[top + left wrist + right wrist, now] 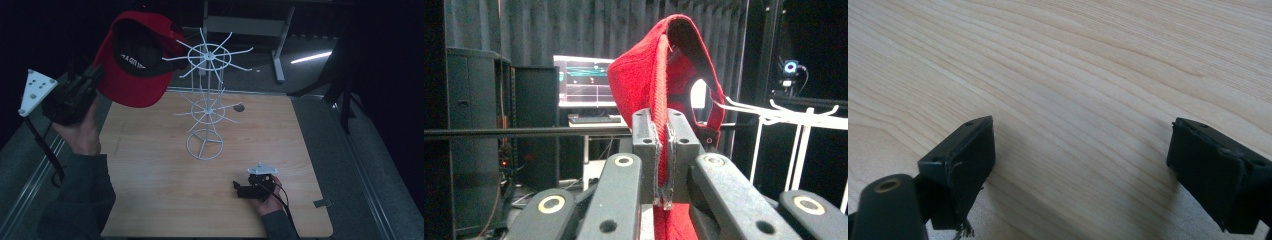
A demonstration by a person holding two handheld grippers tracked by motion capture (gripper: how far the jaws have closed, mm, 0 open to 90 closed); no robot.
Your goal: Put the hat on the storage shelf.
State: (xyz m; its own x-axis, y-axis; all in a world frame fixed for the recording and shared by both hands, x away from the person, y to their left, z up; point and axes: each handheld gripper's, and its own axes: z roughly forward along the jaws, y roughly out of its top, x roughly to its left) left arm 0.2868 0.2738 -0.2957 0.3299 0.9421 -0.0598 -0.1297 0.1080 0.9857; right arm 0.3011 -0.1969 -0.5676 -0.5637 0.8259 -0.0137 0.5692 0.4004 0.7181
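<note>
1. One red cap (131,65) hangs in the upper left of the high view, held off the surface (150,165) by the left gripper (92,80), whose jaws are clamped tight on a fold of the cap's fabric.
2. The white wire rack (206,102) stands at the centre of the frame; the cap's edge sits close to the spokes of its top ring (210,56), though whether it touches them cannot be told.
3. Hanging the cap looks like the step in hand. Carry it toward an upturned spoke tip so the cap's dark opening (696,60) faces the rack.
4. Keep the grip firm until a spoke carries the weight; letting go early would likely drop the cap onto the surface.
5. Move gently: the rack is light and could tip if pushed sideways.
6. The right gripper (240,189) rests low at the lower right with its jaws wide apart and nothing between them; it could steady the rack's base ring (204,145).
</note>
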